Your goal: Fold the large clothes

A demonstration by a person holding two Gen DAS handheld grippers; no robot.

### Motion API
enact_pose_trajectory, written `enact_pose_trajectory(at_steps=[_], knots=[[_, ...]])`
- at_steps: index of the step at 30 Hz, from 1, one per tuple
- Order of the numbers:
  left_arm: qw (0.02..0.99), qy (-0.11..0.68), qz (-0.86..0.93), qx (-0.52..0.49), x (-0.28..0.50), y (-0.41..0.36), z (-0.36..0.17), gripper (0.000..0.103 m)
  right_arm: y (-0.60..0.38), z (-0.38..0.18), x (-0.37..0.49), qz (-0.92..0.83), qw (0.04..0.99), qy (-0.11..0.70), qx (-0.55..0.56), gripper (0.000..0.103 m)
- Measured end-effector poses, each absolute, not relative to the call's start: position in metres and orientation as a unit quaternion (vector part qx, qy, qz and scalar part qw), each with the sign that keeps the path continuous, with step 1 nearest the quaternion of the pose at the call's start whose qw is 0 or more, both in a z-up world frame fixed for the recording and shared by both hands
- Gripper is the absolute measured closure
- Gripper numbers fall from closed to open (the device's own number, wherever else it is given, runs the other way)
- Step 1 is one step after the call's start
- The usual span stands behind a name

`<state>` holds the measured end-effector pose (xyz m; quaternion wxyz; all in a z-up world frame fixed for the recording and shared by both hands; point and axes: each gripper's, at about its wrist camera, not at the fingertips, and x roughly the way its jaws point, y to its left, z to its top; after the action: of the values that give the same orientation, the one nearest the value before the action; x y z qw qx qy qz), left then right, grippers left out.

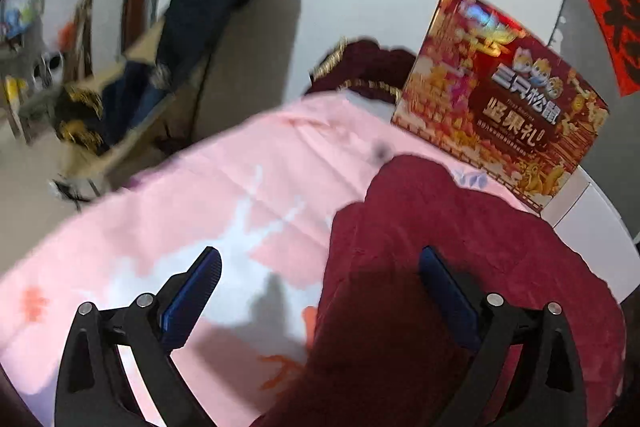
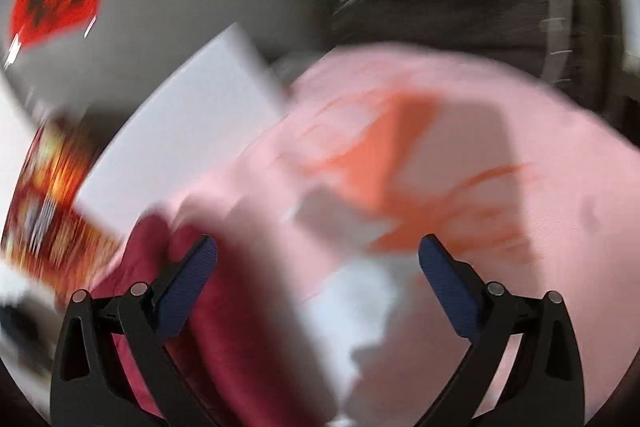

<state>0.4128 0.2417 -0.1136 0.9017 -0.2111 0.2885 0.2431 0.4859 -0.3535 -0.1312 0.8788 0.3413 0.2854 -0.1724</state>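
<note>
A dark red garment [image 1: 452, 267] lies bunched on a pink sheet [image 1: 224, 195] printed with white and orange shapes. My left gripper [image 1: 320, 255] hangs open above the garment's left edge, its right finger [image 1: 448, 291] over the red cloth and its left finger [image 1: 192, 291] over the sheet. The right wrist view is heavily blurred. There my right gripper [image 2: 318, 247] stands open over the pink sheet [image 2: 520, 227], with the red garment [image 2: 208, 315] under its left finger [image 2: 188, 287]. Neither gripper holds anything.
A red and gold gift box [image 1: 504, 95] stands on the sheet's far right, also seen blurred as the box [image 2: 48, 211]. Another dark red cloth with gold trim [image 1: 360, 71] lies behind it. A chair with dark clothes [image 1: 200, 27] stands off the sheet's left edge. A white panel [image 2: 192, 115] is nearby.
</note>
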Motion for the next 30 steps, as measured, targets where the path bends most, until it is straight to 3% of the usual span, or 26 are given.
enact_pose_trajectory(at_steps=[5,10,16,21,24,30], knots=[[0.932,0.236,0.2,-0.187,0.37,0.204,-0.074,0.003,-0.359,-0.081,0.433,-0.156,0.898,0.165,0.378,0.005],[0.953,0.222,0.151,-0.138,0.347,0.152,-0.057,0.003,-0.261,-0.024,0.405,-0.014,0.963,0.106,0.249,0.005],[0.951,0.281,0.092,-0.091,0.367,0.118,-0.087,0.003,-0.136,-0.037,0.405,0.166,0.965,0.189,0.069,0.005],[0.934,0.339,0.094,-0.067,0.394,0.124,-0.122,0.003,-0.088,-0.076,0.43,0.168,0.944,0.282,-0.044,0.005],[0.934,0.339,0.09,-0.07,0.395,0.131,-0.123,0.003,-0.101,-0.1,0.45,0.183,0.919,0.35,-0.008,0.004],[0.931,0.338,0.113,-0.079,0.395,0.155,-0.12,0.003,-0.154,-0.112,0.458,0.148,0.917,0.368,0.033,0.004]])
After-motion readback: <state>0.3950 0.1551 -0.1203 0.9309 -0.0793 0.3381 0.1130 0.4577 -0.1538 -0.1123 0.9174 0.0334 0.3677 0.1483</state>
